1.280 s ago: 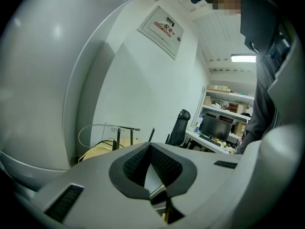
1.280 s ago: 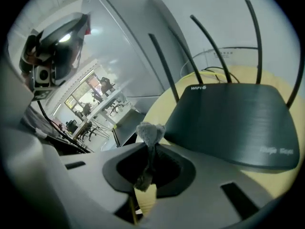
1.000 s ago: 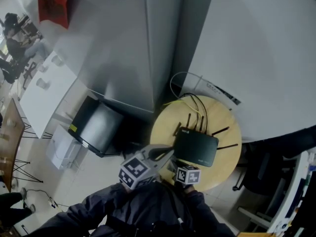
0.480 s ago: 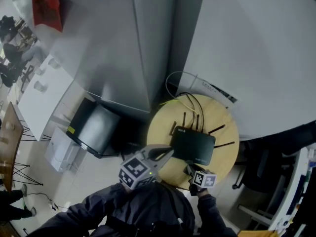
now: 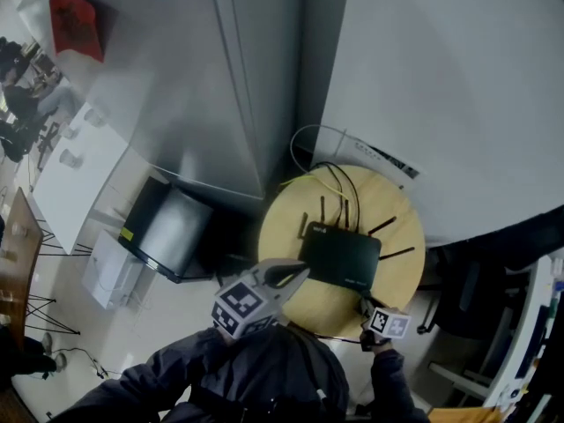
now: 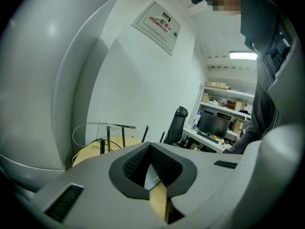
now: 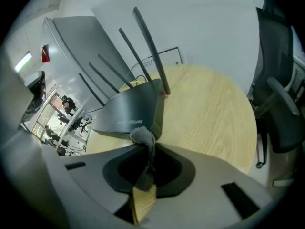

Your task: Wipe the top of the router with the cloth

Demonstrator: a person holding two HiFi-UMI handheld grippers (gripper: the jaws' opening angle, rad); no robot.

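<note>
A black router [image 5: 339,258] with several upright antennas sits on a small round wooden table [image 5: 286,223]. In the right gripper view its top [image 7: 128,111] lies just ahead of the jaws. My right gripper [image 7: 145,147] is shut on a small grey cloth [image 7: 143,138], which bunches out at the jaw tips close to the router's near edge. In the head view that gripper [image 5: 370,311] is off the router's front right corner. My left gripper [image 5: 295,276] hovers at the table's near left edge, shut with nothing in it [image 6: 149,149].
Yellow and black cables [image 5: 330,179] run off the table's back edge toward the white wall. A black box [image 5: 172,227] stands on the floor to the left. A black office chair [image 7: 281,104] stands right of the table. Grey cabinet panels rise behind.
My right gripper has slid with the cloth to the right, from the router's front left area to past its front right corner. The left gripper has stayed put.
</note>
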